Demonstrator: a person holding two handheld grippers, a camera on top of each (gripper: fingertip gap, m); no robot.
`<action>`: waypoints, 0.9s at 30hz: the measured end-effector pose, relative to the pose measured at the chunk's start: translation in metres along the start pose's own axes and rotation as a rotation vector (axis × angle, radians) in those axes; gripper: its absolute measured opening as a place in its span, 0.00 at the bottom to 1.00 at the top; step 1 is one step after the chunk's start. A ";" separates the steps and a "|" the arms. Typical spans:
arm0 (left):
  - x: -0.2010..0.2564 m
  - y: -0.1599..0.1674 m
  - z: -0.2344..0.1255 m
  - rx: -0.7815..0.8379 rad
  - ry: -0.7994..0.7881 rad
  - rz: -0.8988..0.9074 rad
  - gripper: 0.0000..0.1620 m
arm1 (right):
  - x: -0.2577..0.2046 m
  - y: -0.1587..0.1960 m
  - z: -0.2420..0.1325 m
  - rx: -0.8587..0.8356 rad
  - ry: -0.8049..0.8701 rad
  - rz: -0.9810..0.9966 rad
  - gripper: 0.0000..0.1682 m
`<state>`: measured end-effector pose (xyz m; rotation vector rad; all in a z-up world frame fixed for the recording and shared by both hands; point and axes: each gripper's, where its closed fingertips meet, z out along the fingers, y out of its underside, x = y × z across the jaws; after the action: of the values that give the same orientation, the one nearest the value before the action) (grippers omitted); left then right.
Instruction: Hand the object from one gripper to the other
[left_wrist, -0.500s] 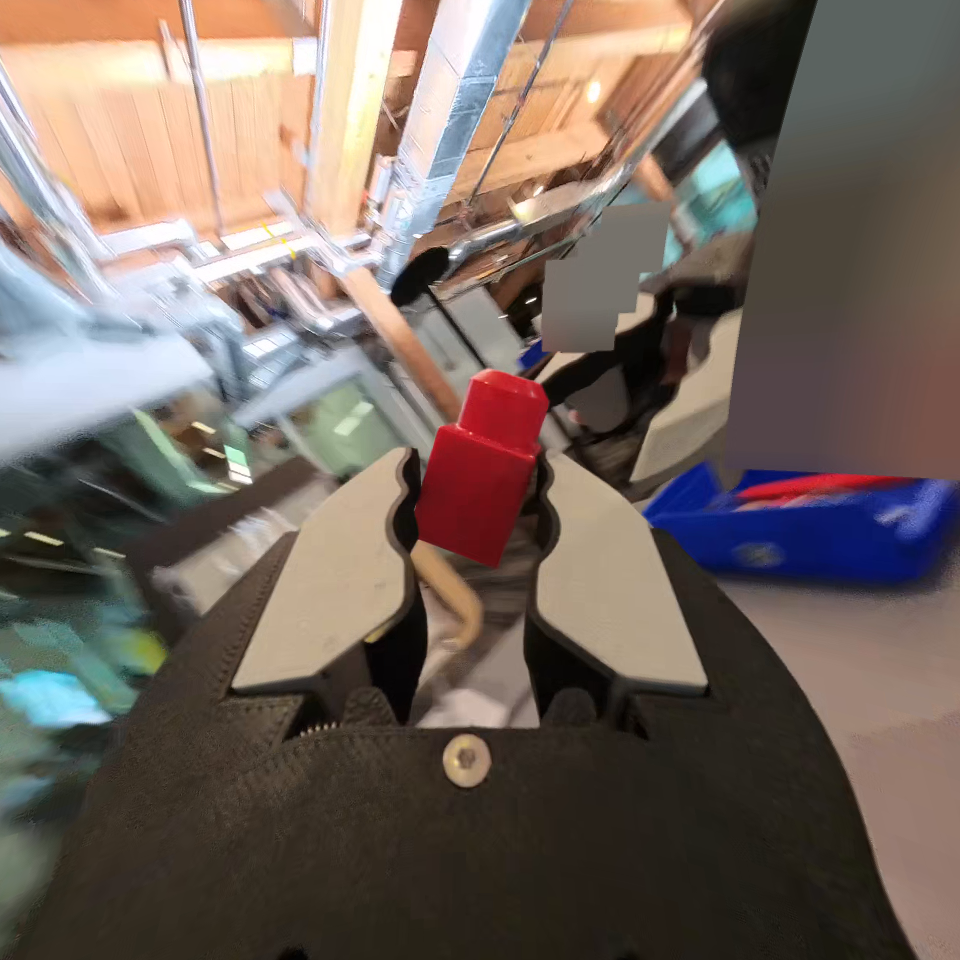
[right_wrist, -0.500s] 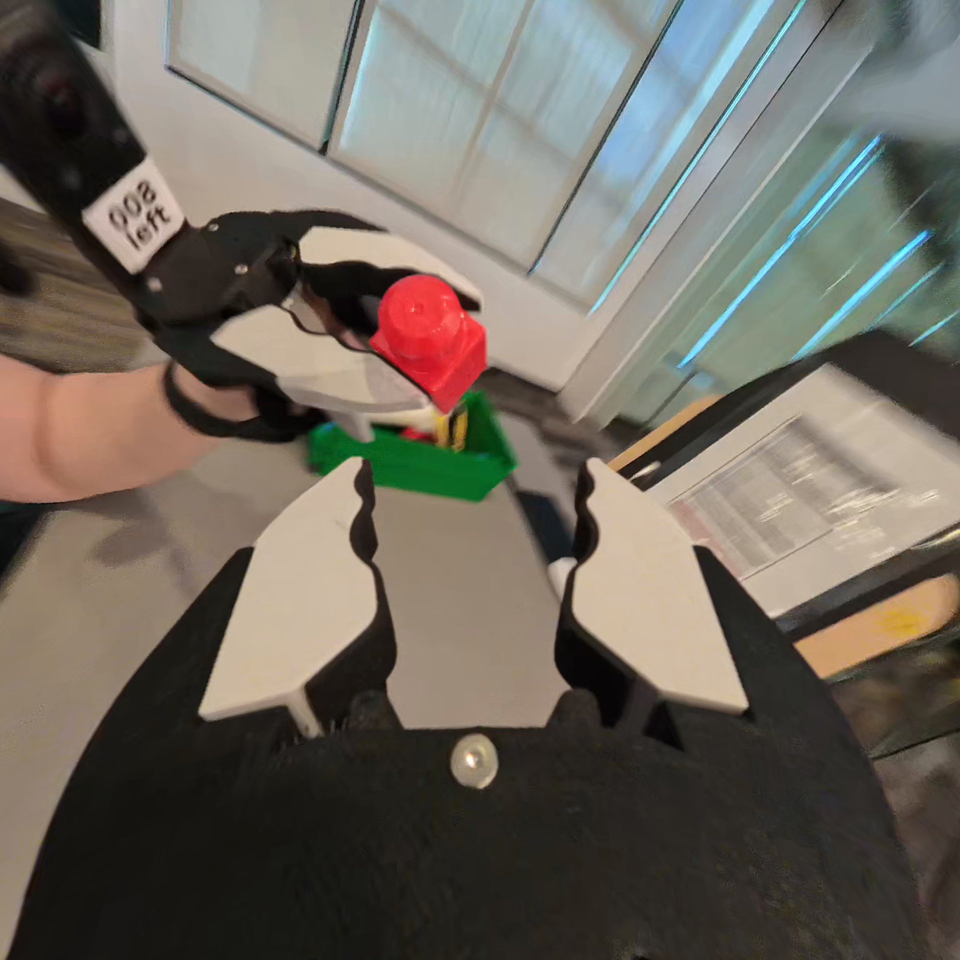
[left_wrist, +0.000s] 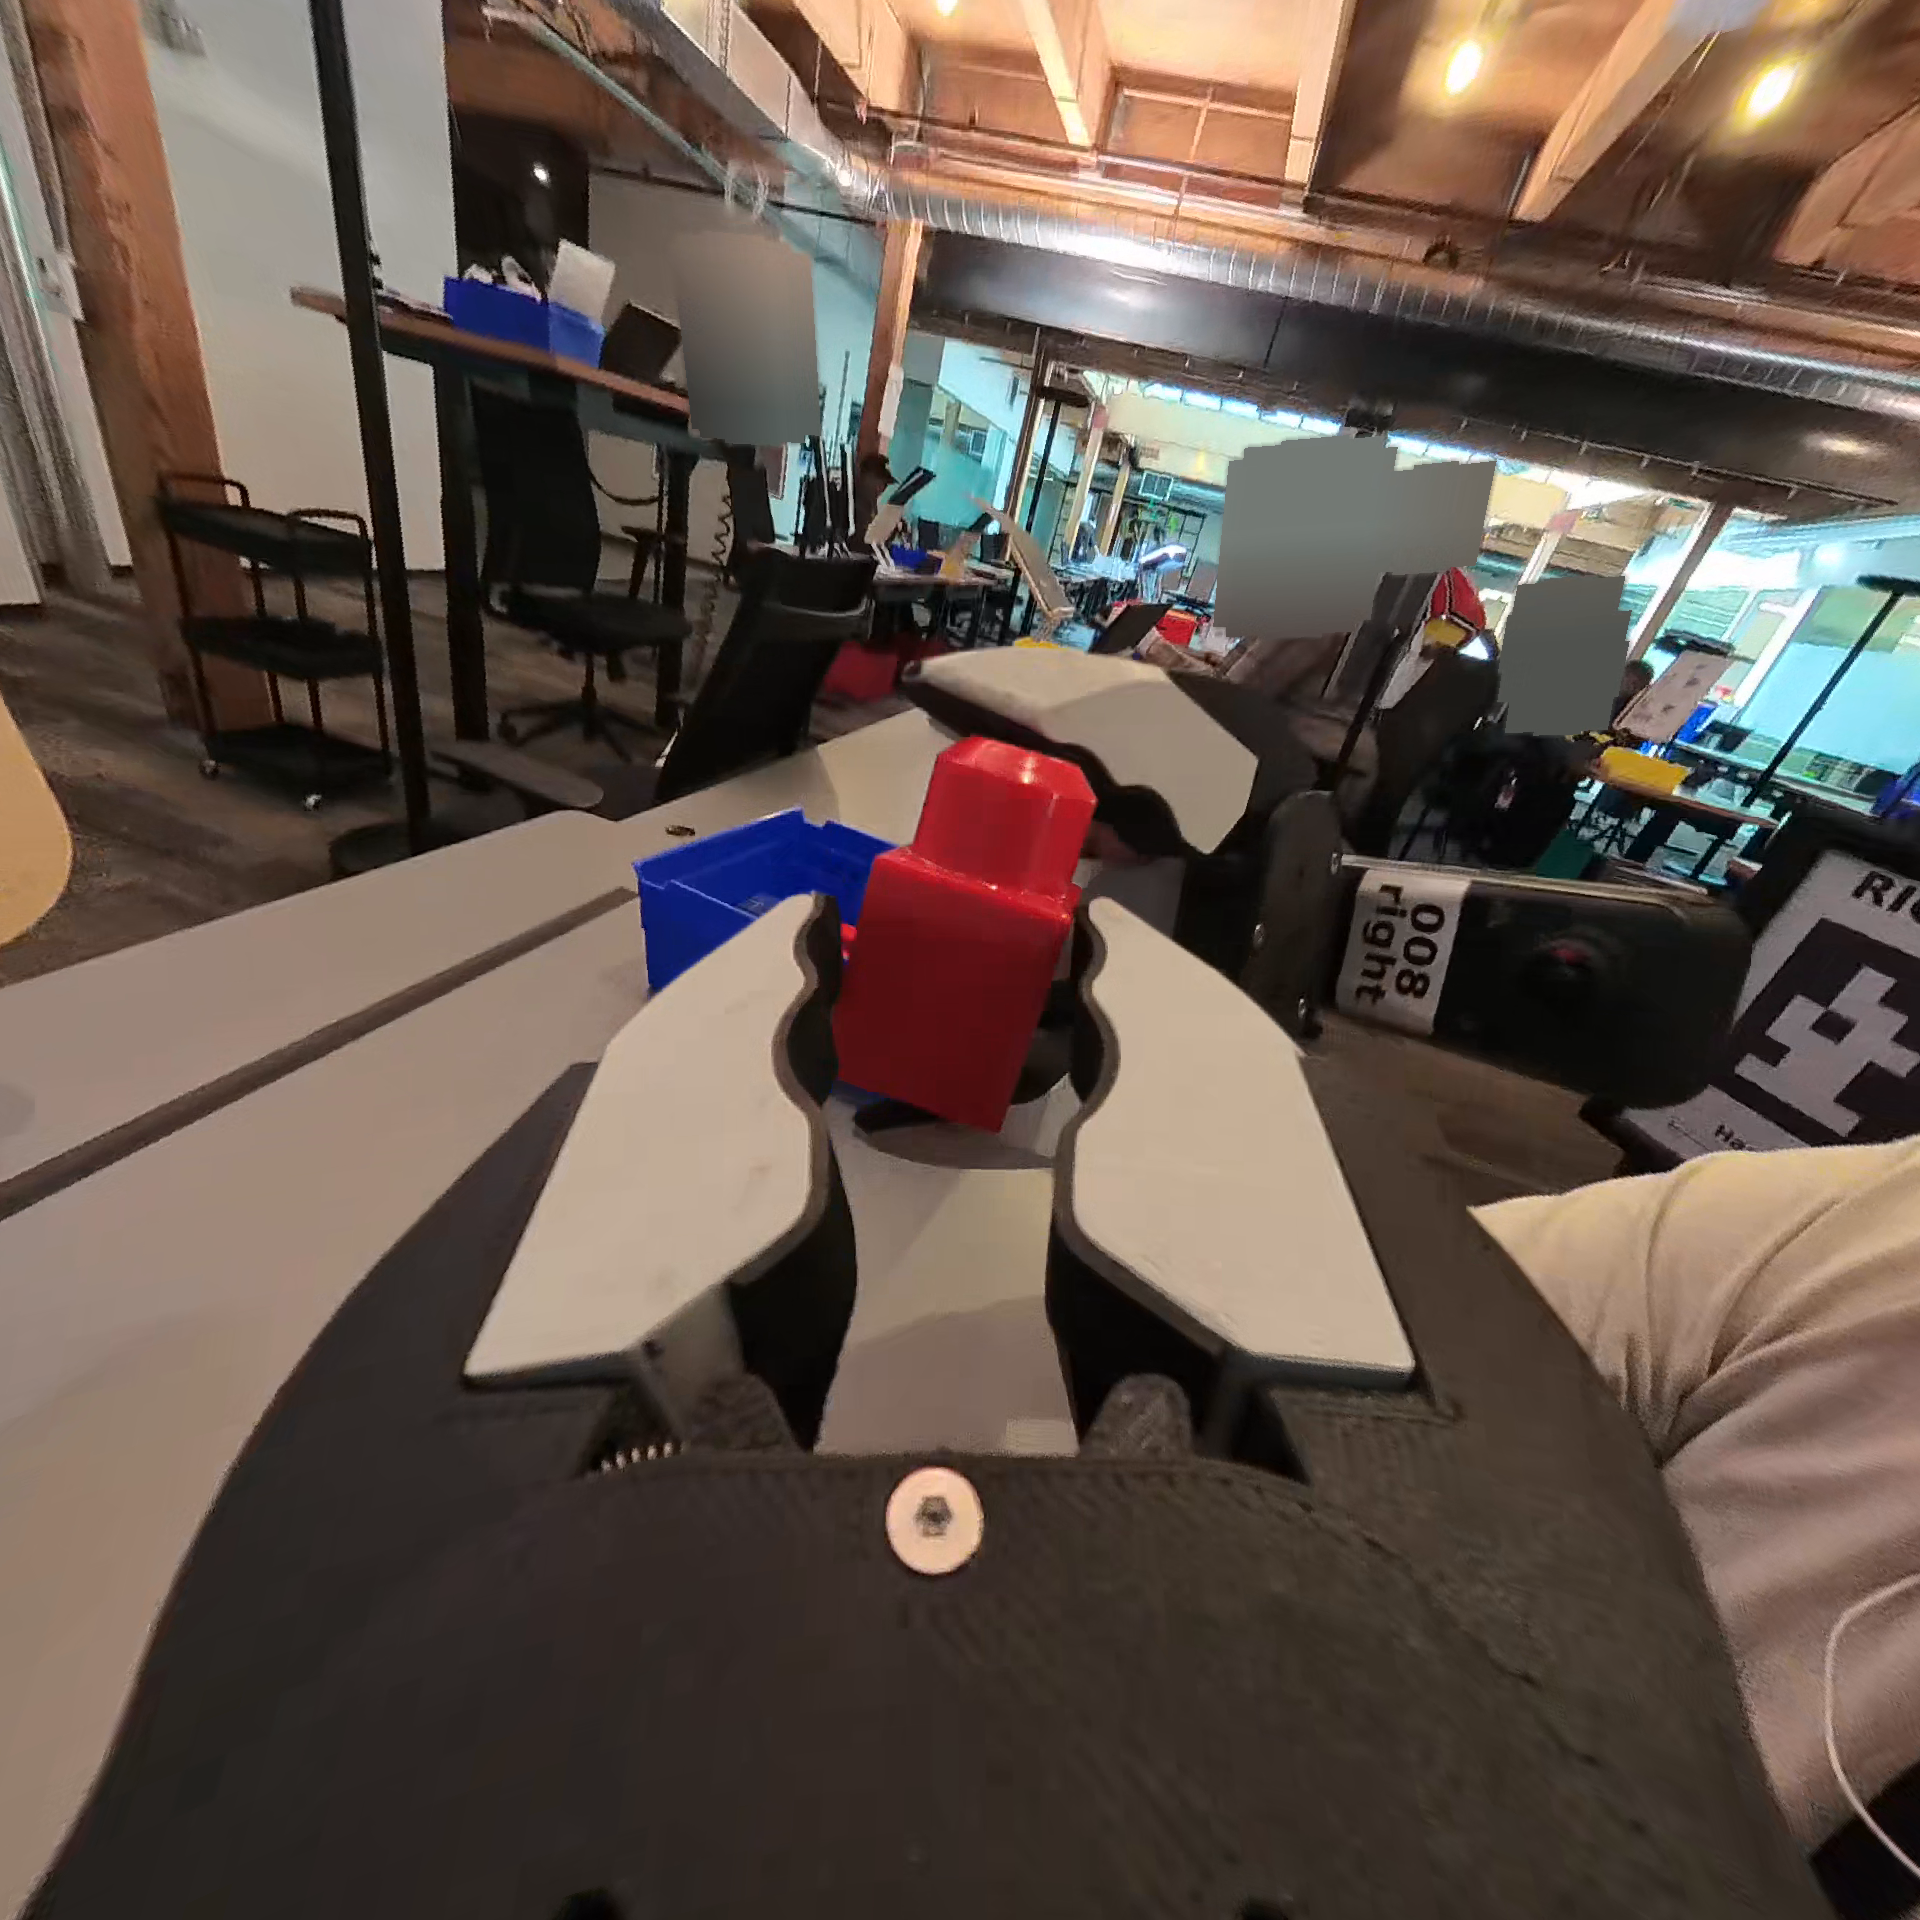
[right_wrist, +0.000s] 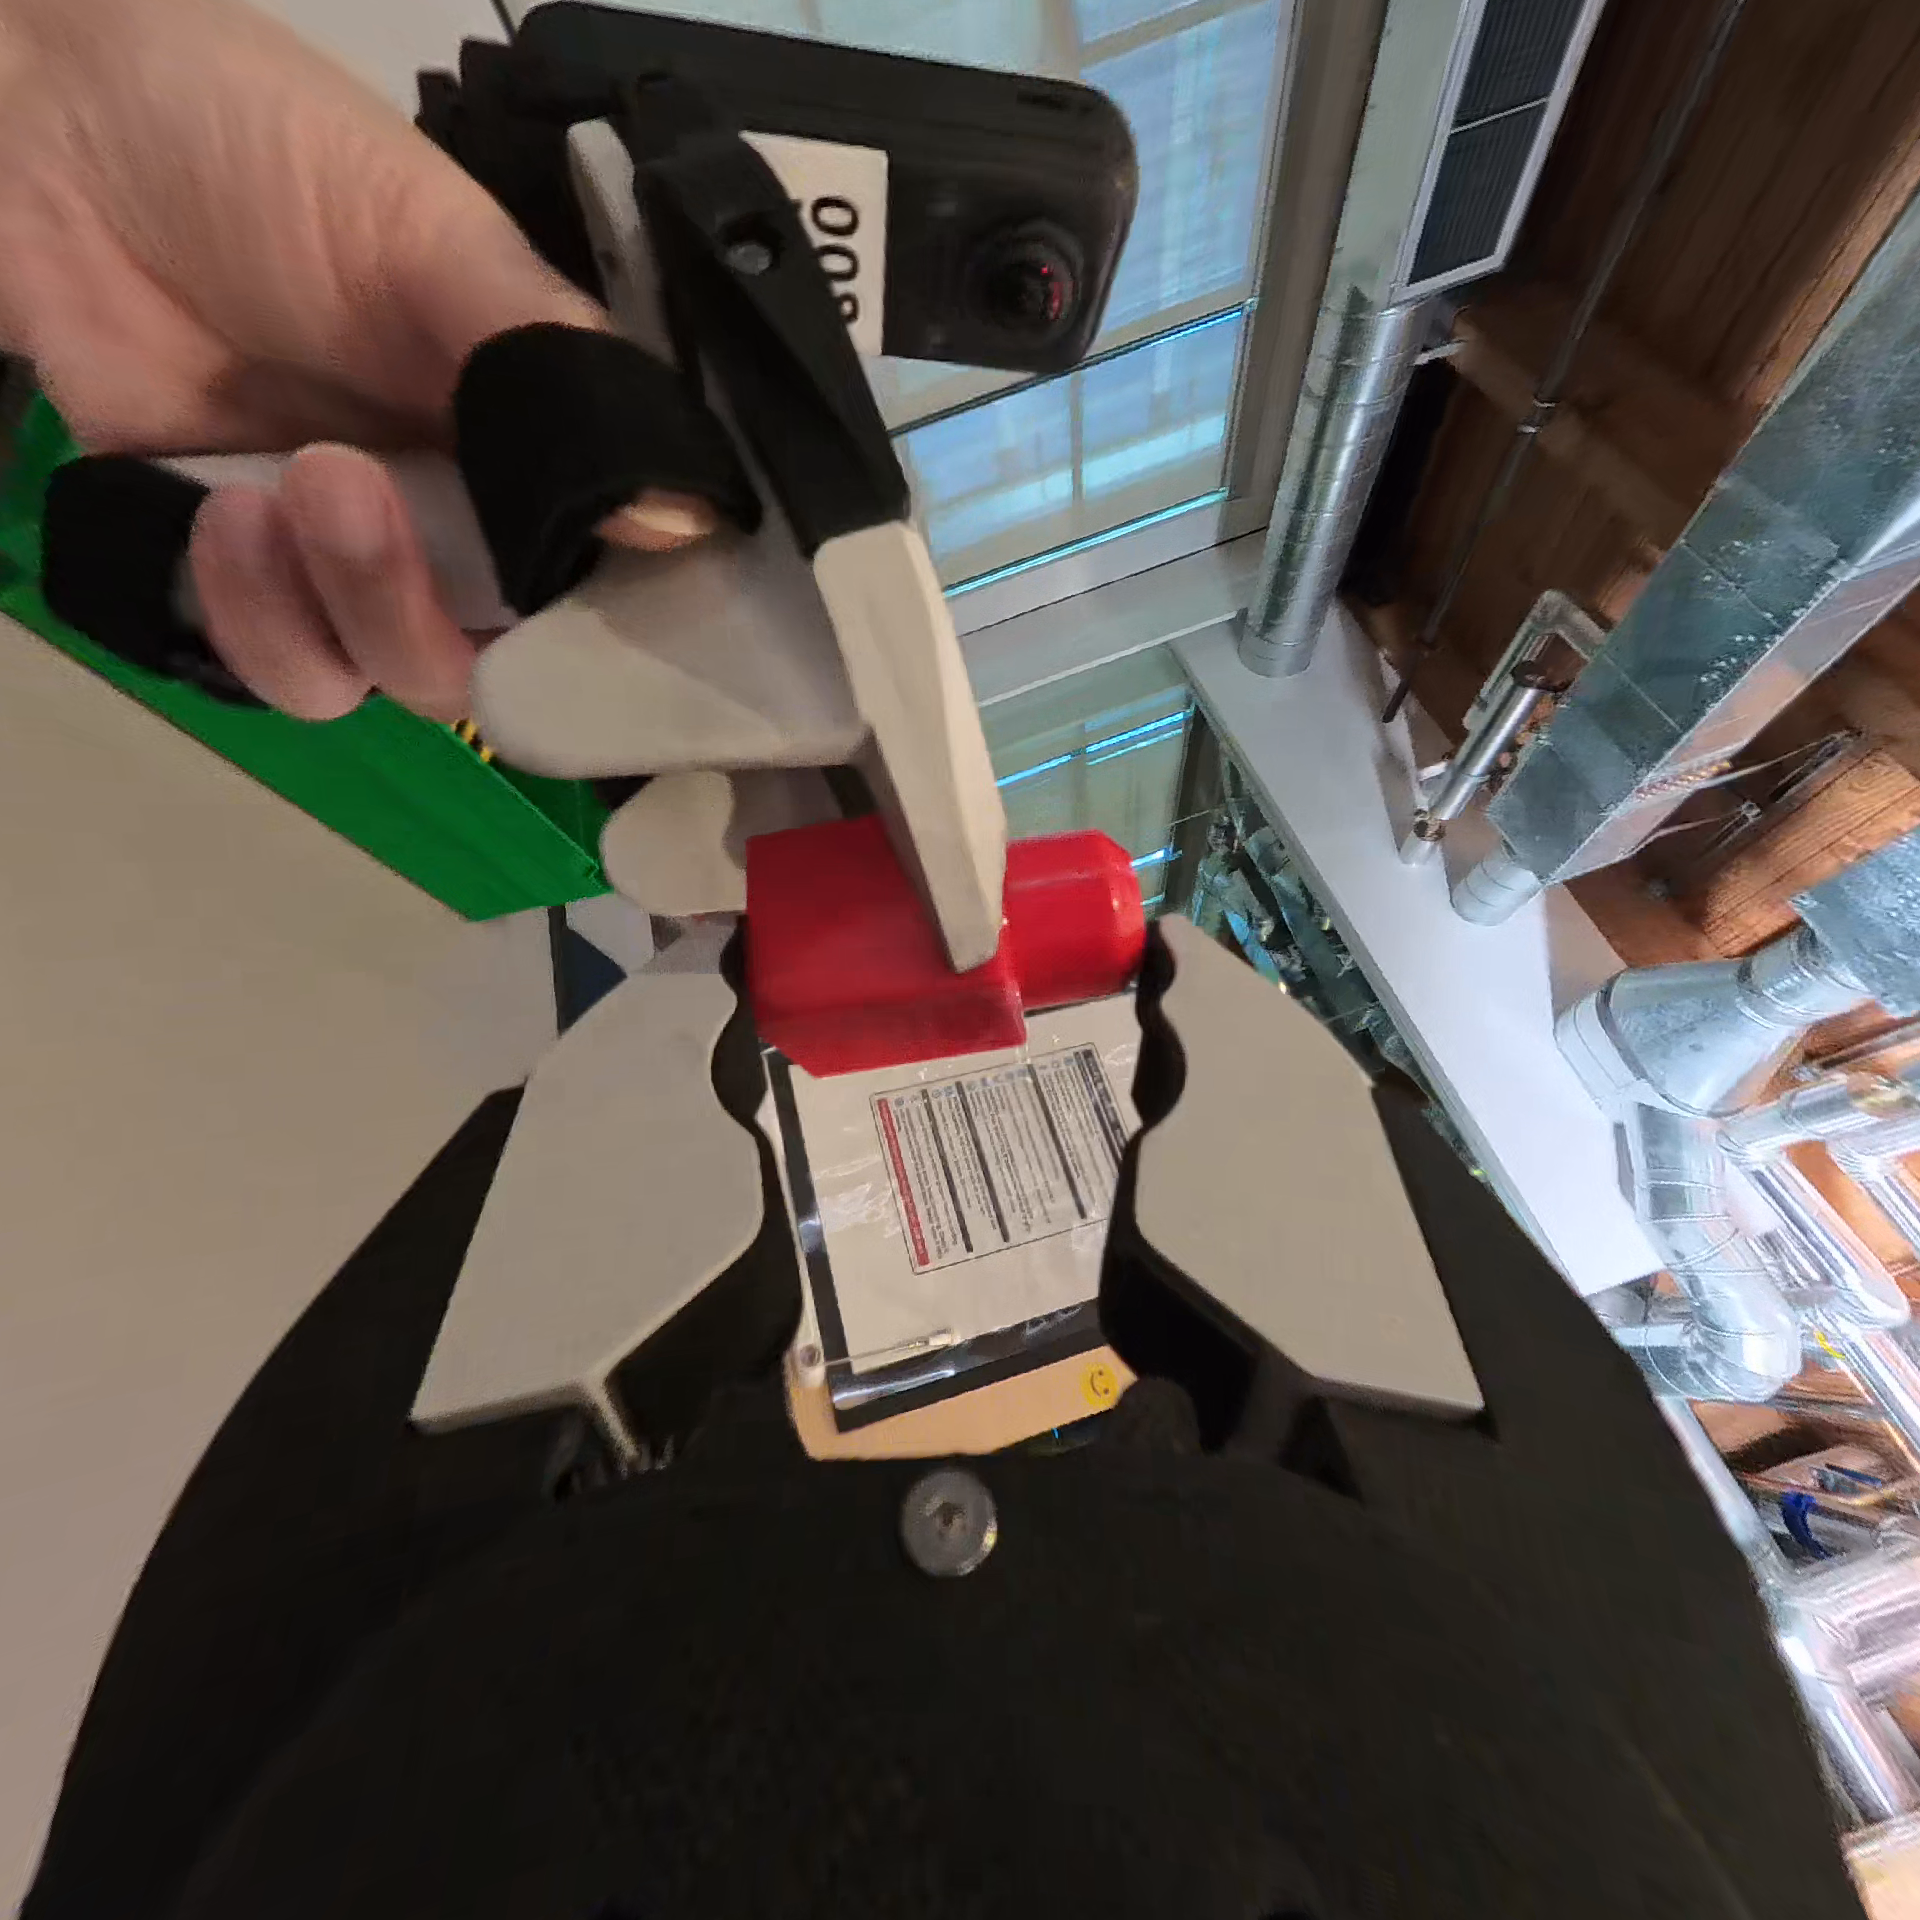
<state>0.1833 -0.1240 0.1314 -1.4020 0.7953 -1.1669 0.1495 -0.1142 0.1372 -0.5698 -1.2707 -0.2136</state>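
Currently, left hand-held gripper (left_wrist: 951, 971) clamps the red block (left_wrist: 961, 987); right hand-held gripper (right_wrist: 940, 987) brackets its ends, fingers spread, not gripping.

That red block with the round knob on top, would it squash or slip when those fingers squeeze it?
The red block probably won't squash: its edges stay crisp in the left gripper. Its glossy faces look somewhat slippery. The round knob may turn between the right gripper fingers.
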 end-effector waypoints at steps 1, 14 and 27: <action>0.001 0.002 0.000 -0.012 0.008 -0.005 0.25 | -0.001 0.000 -0.001 -0.002 -0.020 0.012 0.42; -0.019 -0.040 -0.042 0.103 -0.139 0.127 0.34 | 0.068 0.278 -0.225 -1.000 0.337 0.839 0.42; -0.150 0.032 -0.039 -0.352 -0.831 0.379 0.23 | -0.080 0.418 -0.307 -1.400 0.295 1.435 0.42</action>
<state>0.1072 -0.0026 0.0644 -1.7335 0.6232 -0.0983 0.5730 0.0680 -0.1128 -2.3592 0.0007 0.0794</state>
